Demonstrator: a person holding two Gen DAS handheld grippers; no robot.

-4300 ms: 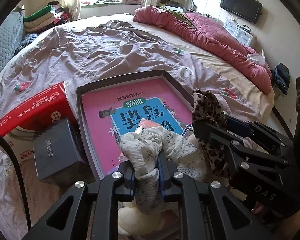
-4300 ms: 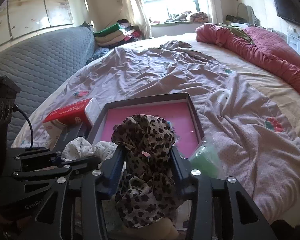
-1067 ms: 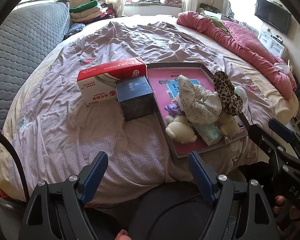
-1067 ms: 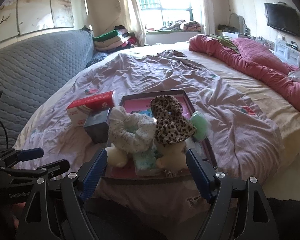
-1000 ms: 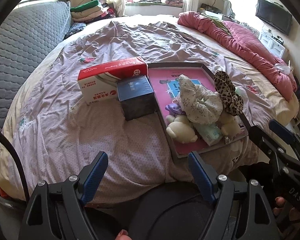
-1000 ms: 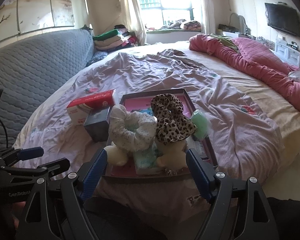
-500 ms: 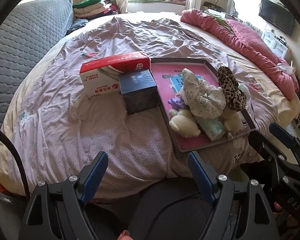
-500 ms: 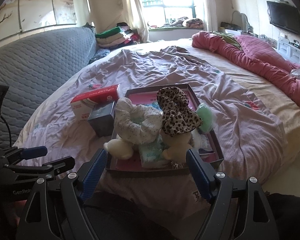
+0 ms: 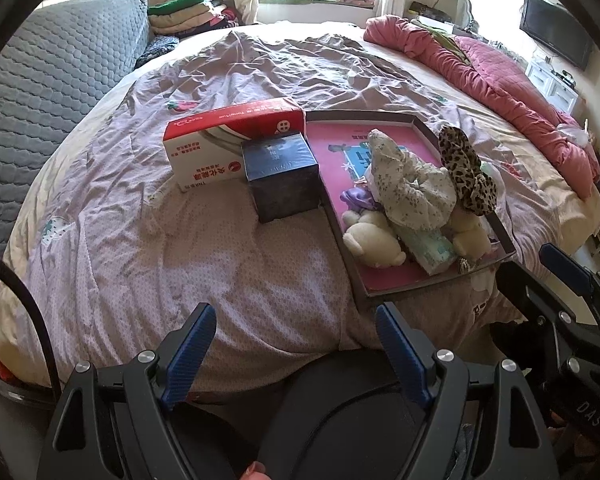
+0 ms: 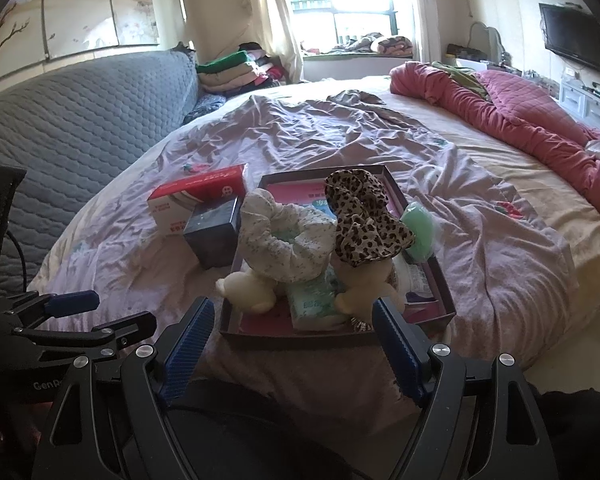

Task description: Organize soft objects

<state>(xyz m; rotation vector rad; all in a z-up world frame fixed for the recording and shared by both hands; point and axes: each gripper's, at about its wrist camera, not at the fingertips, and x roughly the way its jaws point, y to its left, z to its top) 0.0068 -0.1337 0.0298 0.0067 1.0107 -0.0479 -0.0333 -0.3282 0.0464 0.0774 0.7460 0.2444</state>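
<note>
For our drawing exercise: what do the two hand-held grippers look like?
Both hand-held grippers, left and right, have black angular frames, silver screws and blue ribbed pads. A black cable curves beside the left; white letters mark the bodies.

Each handheld claw is a black angular frame with triangular cut-outs, silver round-head screws at its joints, and two fingers faced with ribbed blue pads. The left claw (image 9: 294, 354) has a black cable (image 9: 28, 312) curving past it and white "Gen" lettering on its side. The right claw (image 10: 290, 342) carries "DAS" lettering.
</note>
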